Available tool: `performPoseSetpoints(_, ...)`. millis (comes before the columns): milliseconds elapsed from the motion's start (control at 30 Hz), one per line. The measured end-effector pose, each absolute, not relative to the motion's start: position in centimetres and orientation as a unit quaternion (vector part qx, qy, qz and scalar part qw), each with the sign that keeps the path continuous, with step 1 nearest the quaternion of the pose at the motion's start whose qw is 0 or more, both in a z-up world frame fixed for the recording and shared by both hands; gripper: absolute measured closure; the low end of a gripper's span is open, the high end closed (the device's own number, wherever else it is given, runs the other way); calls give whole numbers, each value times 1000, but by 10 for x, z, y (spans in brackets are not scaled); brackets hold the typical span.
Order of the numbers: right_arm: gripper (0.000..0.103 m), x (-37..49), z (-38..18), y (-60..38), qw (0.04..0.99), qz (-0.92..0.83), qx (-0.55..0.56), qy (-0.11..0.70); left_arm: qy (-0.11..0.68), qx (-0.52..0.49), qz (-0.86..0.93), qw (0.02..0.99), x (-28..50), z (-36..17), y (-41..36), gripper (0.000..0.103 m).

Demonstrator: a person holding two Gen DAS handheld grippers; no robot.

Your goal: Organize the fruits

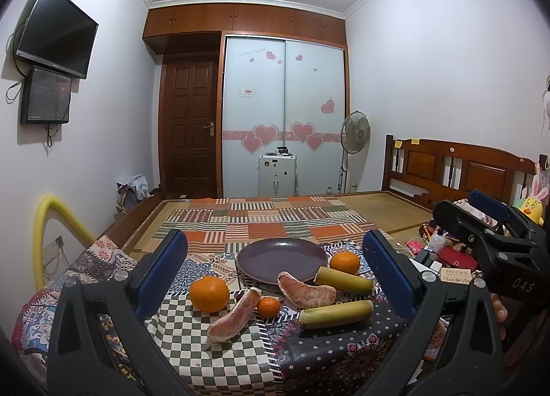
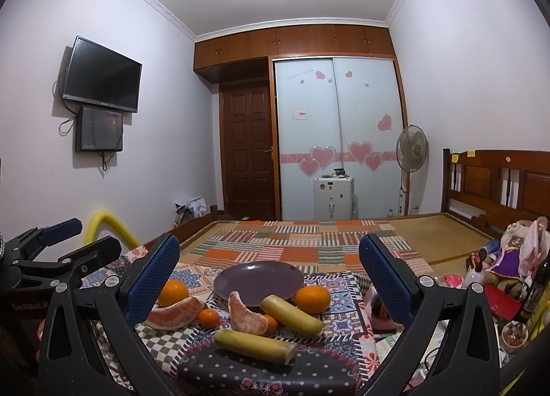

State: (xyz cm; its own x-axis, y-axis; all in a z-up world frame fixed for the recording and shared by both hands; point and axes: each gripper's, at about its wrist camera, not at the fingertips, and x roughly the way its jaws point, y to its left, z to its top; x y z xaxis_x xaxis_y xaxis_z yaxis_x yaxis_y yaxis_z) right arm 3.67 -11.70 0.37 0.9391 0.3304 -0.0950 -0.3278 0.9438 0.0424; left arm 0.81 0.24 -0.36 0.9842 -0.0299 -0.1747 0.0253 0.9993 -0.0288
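Left wrist: left tool [image 1: 275,270] spread, empty; right tool [image 2: 269,274] likewise; near sugarcane piece [image 1: 335,314] long axis crosswise.

Plate [image 1: 282,256] bare, reachable from above; fruit crowds near rim.

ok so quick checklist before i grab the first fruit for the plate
1. Plate bare and ready: ok.
2. Left hand-held gripper open, holding nothing: ok.
3. Right hand-held gripper open, holding nothing: ok.
4. Fruit in view: three oranges, two pomelo segments, two sugarcane pieces: ok.
5. Free of neighbours: not ok, the farther segment leans on the plate rim and a cane piece.
6. Cloth flat under the fruit: cannot tell.
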Motion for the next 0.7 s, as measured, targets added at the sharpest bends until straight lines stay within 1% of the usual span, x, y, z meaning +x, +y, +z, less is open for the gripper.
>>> performPoseSetpoints(700,0,37,5,-114,984,168,13,49,84,-11,-20,996,7,-5,2,0)
